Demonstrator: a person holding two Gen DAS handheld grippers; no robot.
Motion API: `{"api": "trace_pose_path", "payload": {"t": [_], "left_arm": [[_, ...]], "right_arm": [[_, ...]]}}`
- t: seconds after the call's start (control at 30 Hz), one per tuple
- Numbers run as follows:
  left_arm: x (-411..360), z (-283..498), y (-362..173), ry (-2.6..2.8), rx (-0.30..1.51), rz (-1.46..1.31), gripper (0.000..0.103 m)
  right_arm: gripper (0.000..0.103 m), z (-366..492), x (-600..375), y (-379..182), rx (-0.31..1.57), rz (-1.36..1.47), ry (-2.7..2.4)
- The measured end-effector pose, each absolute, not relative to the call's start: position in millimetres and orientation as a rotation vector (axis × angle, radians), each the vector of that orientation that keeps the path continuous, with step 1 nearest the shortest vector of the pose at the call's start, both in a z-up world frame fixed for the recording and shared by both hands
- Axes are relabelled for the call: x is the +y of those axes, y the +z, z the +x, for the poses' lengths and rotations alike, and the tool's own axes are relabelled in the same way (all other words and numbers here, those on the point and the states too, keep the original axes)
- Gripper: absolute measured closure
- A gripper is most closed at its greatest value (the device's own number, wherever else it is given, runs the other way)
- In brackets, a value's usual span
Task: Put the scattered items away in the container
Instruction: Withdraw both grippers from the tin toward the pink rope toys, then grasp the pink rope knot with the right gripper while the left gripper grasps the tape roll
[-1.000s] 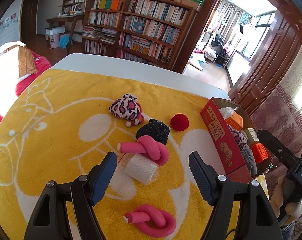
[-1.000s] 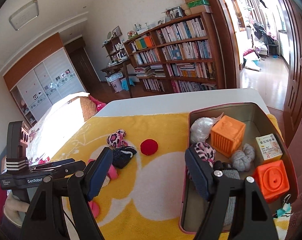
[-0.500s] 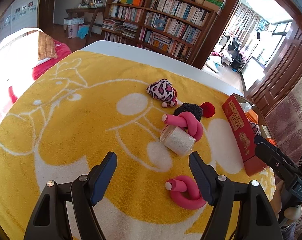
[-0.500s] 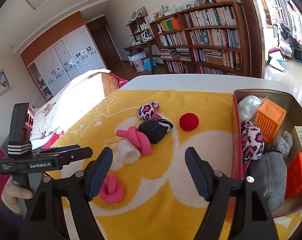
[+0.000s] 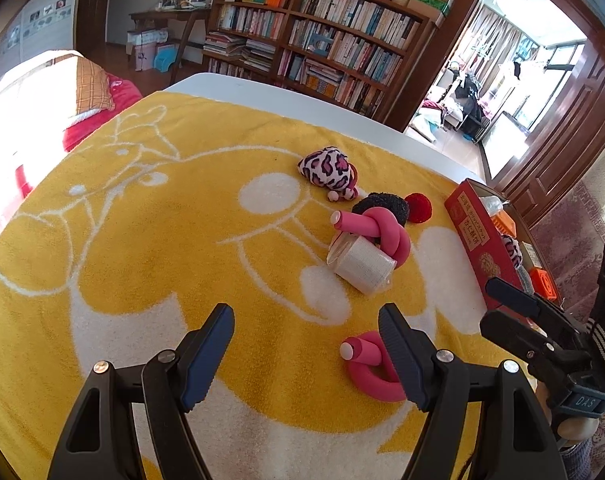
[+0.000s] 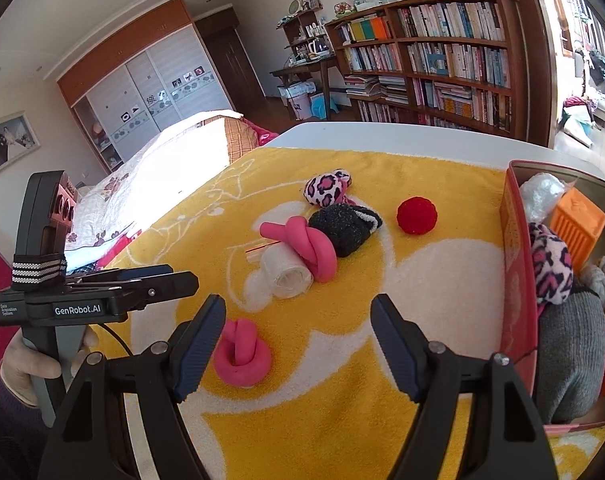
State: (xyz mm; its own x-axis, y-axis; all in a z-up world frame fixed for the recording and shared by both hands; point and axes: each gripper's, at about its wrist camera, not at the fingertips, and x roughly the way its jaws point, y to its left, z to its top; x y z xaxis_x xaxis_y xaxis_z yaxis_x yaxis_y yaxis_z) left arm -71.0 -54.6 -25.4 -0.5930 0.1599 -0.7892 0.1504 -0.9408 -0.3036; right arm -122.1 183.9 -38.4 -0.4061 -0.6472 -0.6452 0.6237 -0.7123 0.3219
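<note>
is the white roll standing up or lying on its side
On its side. The white roll lies on the yellow towel with one round end facing sideways, touching the pink knotted tube.

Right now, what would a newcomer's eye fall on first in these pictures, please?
The bright yellow blanket covering the table, with a cluster mid-blanket: knotted pink foam roller, white roll, black sock bundle, red ball. At the right edge, the red tin is already crammed with toys.

Knotted pink foam rollers [image 6: 242, 358] [image 6: 302, 246], leopard pouch [image 6: 327, 188], red ball [image 6: 417, 215] beside red tin [image 6: 516, 264].
</note>
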Motion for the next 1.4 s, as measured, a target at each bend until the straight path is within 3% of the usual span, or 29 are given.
{"api": "trace_pose_path", "payload": {"t": [0.43, 0.53, 0.57, 0.87, 1.2, 1.4], "left_arm": [[-63, -77, -33, 2.723, -0.58, -1.421, 0.027], [-64, -81, -34, 2.713, -0.572, -1.422, 0.027], [-63, -82, -34, 2.71, -0.56, -1.424, 0.027], [-61, -92, -41, 2.711, -0.433, -1.389, 0.027], [-21, -124, -51, 2.619, -0.237, -1.382, 0.027], [-2, -146, -62, 2.578, -0.182, -1.399, 0.027]], "right_arm": [[0.025, -102, 112, -85, 0.246, 1.158, -1.985], [0.046, -98, 112, -85, 0.323, 1.126, -2.037], [0.051, -98, 114, -84, 0.319, 1.126, -2.038], [0.052, -103, 153, -55, 0.223, 1.079, -2.11], [0.052, -122, 199, -11, -0.045, 0.966, -2.293], [0.051, -127, 201, -10, -0.07, 0.954, -2.307]]}}
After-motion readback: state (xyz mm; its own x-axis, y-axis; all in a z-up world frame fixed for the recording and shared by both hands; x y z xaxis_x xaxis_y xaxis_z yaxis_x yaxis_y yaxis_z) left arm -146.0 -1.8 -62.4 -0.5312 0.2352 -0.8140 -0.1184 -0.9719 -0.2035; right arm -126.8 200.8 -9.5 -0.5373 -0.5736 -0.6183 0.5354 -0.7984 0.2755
